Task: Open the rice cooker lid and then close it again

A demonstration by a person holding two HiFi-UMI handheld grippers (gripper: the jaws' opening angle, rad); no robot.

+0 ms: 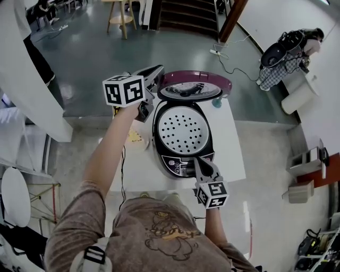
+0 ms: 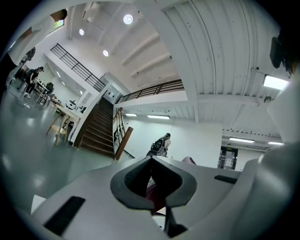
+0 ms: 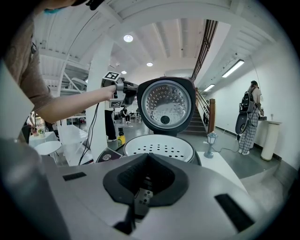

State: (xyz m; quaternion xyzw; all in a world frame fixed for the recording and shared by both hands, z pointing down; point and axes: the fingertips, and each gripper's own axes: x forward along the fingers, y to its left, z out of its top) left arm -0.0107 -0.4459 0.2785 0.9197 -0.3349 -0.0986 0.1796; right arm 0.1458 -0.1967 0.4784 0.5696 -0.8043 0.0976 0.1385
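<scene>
The rice cooker (image 1: 183, 159) stands on a white table (image 1: 234, 154) with its maroon lid (image 1: 223, 82) swung up at the back. A white perforated tray (image 1: 182, 130) fills the pot. In the right gripper view the lid's (image 3: 166, 105) silver inner face is turned toward me. My left gripper (image 1: 158, 71) is raised at the lid's left edge, jaws together and empty; whether it touches the lid I cannot tell. My right gripper (image 1: 202, 163) rests low at the cooker's front control panel, jaws closed tip to tip, holding nothing I can make out.
A small teal lantern (image 1: 217, 102) stands on the table right of the lid. A yellow item (image 1: 135, 137) lies left of the cooker, beside a hanging cable. A person (image 1: 289, 56) stands at a counter far right. A wooden stool (image 1: 121, 16) and stairs lie beyond.
</scene>
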